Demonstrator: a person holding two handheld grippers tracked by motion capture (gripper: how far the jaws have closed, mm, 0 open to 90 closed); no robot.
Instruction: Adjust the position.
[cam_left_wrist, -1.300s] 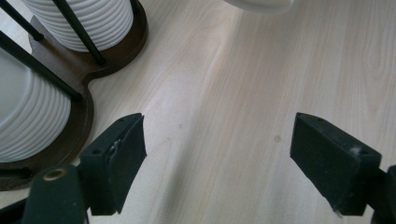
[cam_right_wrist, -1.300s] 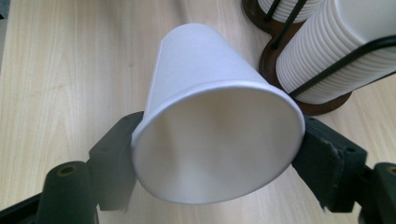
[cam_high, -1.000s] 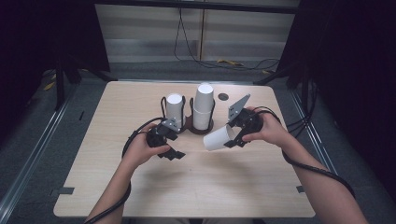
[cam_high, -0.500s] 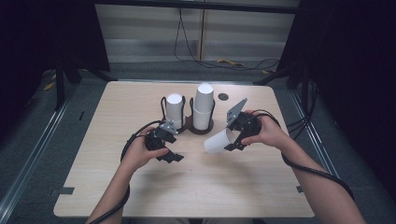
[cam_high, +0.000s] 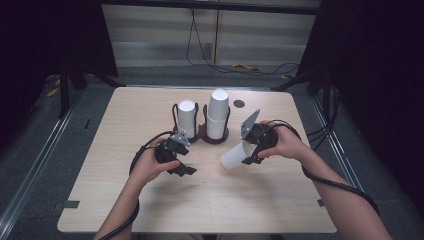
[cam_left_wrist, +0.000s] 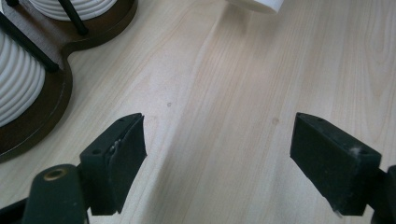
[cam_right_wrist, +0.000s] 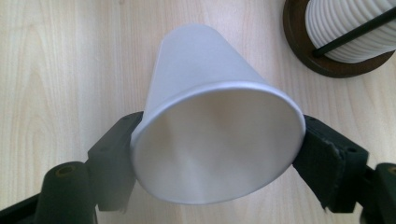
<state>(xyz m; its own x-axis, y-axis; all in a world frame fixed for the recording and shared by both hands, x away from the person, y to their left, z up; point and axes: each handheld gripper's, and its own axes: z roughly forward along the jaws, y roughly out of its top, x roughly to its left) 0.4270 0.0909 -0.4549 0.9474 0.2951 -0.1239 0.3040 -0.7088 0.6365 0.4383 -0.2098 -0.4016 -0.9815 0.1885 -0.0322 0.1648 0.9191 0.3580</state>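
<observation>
Held thing: a plain white, smooth-walled paper cup (cam_right_wrist: 215, 130), tipped on its side above the bare wood, just right of the cup rack in the high view (cam_high: 235, 156).
Right gripper (cam_right_wrist: 217, 154): clamped on the white paper cup near its wide end, one black jaw on each side of the wall; its jaws have just been easing apart a little, with the cup between them and the pads on it.
Left gripper (cam_left_wrist: 236, 156): released, jaws wide apart with nothing between them, hovering low over the table just in front of the rack.
Cup rack: a dark brown wooden two-ring base with thin black wire posts (cam_high: 204, 132), holding a shorter stack of ribbed white cups (cam_high: 187, 116) and a taller one (cam_high: 218, 111).
Table: a pale wood-grain tabletop (cam_high: 150, 200).
Doing the step well: my reading is that the cup is being handled beside the rack; a light, even squeeze would keep the thin wall from buckling, and the cup should stand square before the jaws let go fully.
Free hand: best kept clear of the wire posts.
Writing: no brand, label or lettering can be read on anything.
</observation>
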